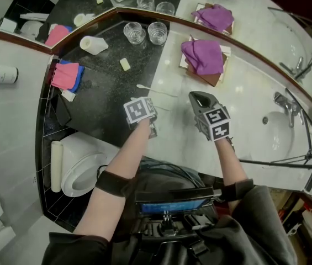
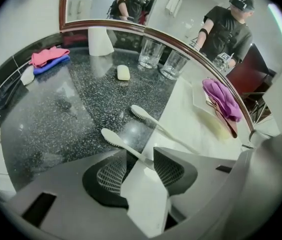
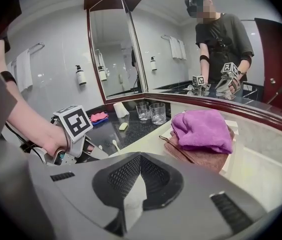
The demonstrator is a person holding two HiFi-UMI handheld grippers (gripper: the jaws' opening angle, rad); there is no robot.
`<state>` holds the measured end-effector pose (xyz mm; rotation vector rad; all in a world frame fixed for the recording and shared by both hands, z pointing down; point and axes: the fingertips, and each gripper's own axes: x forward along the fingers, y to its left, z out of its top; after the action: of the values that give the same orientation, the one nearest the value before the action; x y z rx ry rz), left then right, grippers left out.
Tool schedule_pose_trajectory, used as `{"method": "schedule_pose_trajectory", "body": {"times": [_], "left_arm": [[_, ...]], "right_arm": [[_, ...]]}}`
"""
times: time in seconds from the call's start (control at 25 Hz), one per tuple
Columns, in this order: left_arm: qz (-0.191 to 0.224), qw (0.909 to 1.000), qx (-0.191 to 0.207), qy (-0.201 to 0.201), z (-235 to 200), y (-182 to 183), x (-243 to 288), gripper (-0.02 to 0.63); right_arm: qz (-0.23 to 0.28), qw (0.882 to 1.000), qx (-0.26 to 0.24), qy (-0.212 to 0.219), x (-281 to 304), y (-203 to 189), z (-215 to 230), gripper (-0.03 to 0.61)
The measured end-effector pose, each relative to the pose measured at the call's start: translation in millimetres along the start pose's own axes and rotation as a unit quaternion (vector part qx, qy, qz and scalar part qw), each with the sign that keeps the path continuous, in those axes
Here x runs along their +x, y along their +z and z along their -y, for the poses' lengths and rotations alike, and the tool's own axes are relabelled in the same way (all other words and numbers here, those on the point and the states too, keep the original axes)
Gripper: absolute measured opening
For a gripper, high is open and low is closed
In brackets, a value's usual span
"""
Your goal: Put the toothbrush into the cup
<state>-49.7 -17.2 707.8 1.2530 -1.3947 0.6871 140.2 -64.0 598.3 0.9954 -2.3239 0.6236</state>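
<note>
Toothbrush not lifted yet, cup unfilled.
Your left gripper (image 2: 141, 155) straddles the toothbrush (image 2: 112, 136) handle, jaws spread, seemingly not pinching; right gripper (image 3: 140, 160) pressed together, empty; cup (image 1: 157, 33) far.

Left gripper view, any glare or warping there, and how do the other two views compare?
Left gripper view: strong fisheye with a black rim, the mirror frame bows, and the dark counter carries a soft sheen. Head view: evenly lit and sharp, milder bending at the edges. Right gripper view: same fisheye, with a mosaic patch over the face reflected in the mirror.
</note>
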Motion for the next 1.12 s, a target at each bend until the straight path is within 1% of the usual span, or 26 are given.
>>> {"method": "schedule_pose_trajectory", "body": {"times": [0.04,0.16,0.2,0.28,0.44,0.6,0.88,1.04,1.12], "left_arm": [[0.004,1.0,0.002,0.005,-1,1,0,0.161],[0.014,0.9998,0.006,0.009,-6,4,-2,0.035],[0.013,0.9998,0.008,0.015,-11,2,-2,0.028],[0.012,0.9997,0.009,0.019,-17,1,-2,0.021],[0.019,0.9996,0.014,0.013,-16,3,-2,0.02],[0.014,0.9997,0.016,0.015,-18,1,-5,0.018],[0.036,0.9983,0.043,0.017,-23,10,-16,0.018],[0.06,0.9962,0.063,-0.013,-12,21,-32,0.018],[0.078,0.9931,0.085,-0.021,-7,30,-42,0.018]], "right_arm": [[0.001,1.0,-0.002,-0.002,0,-1,2,0.018],[-0.002,1.0,-0.001,-0.003,-2,-2,1,0.018],[-0.002,1.0,0.0,-0.003,-2,-2,1,0.018],[-0.003,1.0,0.001,-0.003,-2,-5,2,0.018],[-0.006,1.0,0.004,-0.003,-4,-2,-3,0.018],[-0.004,1.0,0.0,-0.003,-1,-3,-2,0.018],[0.001,1.0,-0.002,-0.004,1,0,-6,0.018],[0.003,1.0,-0.004,-0.01,-1,1,-11,0.018],[0.007,1.0,-0.007,-0.014,-3,1,-12,0.018]]}}
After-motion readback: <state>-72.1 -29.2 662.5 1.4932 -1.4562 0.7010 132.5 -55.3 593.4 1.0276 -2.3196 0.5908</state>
